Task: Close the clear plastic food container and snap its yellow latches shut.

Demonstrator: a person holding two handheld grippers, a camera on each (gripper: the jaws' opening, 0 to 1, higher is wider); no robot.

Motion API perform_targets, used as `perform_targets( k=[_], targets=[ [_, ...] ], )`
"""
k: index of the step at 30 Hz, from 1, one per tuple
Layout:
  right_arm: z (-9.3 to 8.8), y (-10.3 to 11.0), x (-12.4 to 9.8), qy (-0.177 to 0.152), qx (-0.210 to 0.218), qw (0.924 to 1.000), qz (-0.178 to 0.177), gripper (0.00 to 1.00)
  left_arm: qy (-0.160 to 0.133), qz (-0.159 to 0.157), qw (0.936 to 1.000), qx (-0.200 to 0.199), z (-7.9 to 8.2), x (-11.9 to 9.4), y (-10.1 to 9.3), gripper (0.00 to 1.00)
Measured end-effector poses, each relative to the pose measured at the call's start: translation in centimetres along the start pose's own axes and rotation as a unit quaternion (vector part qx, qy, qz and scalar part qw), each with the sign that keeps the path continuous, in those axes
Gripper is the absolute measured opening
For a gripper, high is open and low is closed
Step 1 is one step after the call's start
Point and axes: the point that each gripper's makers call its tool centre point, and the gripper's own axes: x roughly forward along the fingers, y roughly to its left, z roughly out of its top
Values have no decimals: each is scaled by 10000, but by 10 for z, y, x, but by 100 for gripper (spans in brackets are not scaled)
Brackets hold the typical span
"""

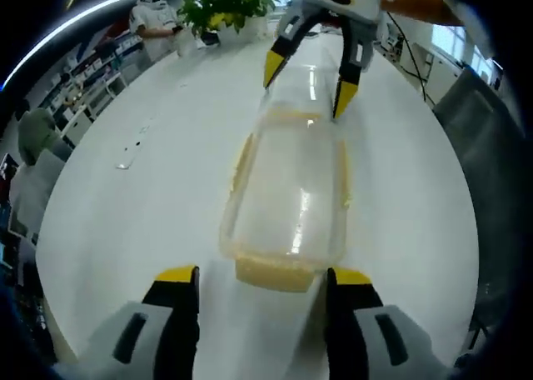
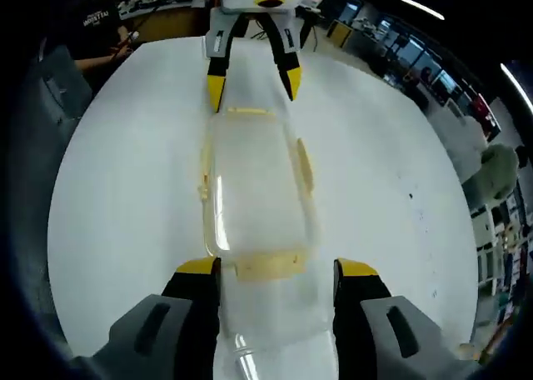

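1. The clear plastic food container lies lengthwise on the white table, stretched between the two grippers, with its lid on top.
2. In the left gripper view, the left gripper has its yellow-tipped jaws spread wide, one on each side of the container's near end, gripping nothing.
3. Just ahead of those jaws sits the near yellow latch on the container's end wall.
4. At the far end, the right gripper comes in from the top, jaws apart, tips at the container's far corners; contact is too close to call.
5. In the right gripper view, the right gripper straddles the container, jaws open, a yellow end latch right between the tips.
6. Side latches show as pale yellow strips along the long edges.
7. The left gripper faces in from the far end, also spread.
8. A potted plant stands at the table's far edge, and a person stands beside it.
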Motion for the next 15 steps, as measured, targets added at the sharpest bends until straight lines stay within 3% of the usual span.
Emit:
perform_targets(
  k=[3, 5, 6, 9, 12, 13, 15],
  targets=[
    [-5, 1, 7, 146, -150, 9996, 178, 49, 9, -88, 10000, 37, -1, 1, -2, 53],
    [-7, 2, 11, 233, -192, 9990, 336, 48, 409, -264, 9987, 123, -15, 4, -8, 54],
    [-8, 2, 12, 247, -194, 9989, 355, 48, 471, -330, 9982, 152, -17, 5, -10, 54],
    [-8, 2, 15, 289, -234, 9980, 502, 45, 101, -299, 9995, 70, -4, 7, -7, 53],
    [-8, 8, 16, 300, -217, 9962, 789, 41, 141, -367, 9991, 129, -4, 9, -9, 52],
    [-9, 7, 16, 319, -196, 9963, 771, 41, 230, -483, 9984, 198, -6, 11, -13, 51],
    [-9, 6, 17, 319, -182, 9962, 794, 42, 142, -506, 9985, 153, -1, 11, -12, 48]
  ],
)
